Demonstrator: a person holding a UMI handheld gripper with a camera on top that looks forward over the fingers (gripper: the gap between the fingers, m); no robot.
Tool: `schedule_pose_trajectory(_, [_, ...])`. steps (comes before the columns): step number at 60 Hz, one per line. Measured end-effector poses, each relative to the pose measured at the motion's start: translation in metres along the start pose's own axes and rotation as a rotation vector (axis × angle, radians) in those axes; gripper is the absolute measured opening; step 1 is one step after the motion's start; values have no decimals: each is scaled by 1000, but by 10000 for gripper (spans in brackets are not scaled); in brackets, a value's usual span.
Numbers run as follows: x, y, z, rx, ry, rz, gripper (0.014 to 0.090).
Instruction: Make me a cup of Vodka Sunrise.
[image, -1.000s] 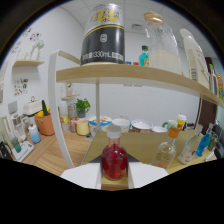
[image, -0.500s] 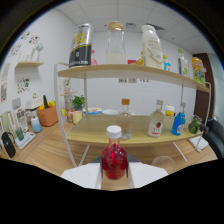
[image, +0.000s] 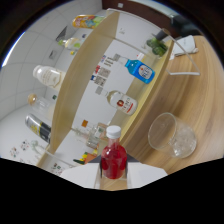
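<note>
My fingers are closed on a small bottle of red liquid with a white cap and hold it between them. My view is tilted strongly. Just ahead and to the side, a clear glass with ice stands on the wooden counter. Beyond are wooden shelves with bottles.

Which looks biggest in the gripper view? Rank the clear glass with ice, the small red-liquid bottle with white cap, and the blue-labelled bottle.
1. Clear glass with ice, just beyond the fingers.
2. Small red-liquid bottle with white cap, held between the fingers; its nearness to the camera inflates it.
3. Blue-labelled bottle, farther off, so true size is unsure.
</note>
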Motion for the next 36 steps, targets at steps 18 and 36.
schedule_pose_trajectory(18, [-15, -25, -7, 33, -215, 722, 346])
schedule_pose_trajectory(36, [-27, -53, -17, 47, -374, 1106, 348])
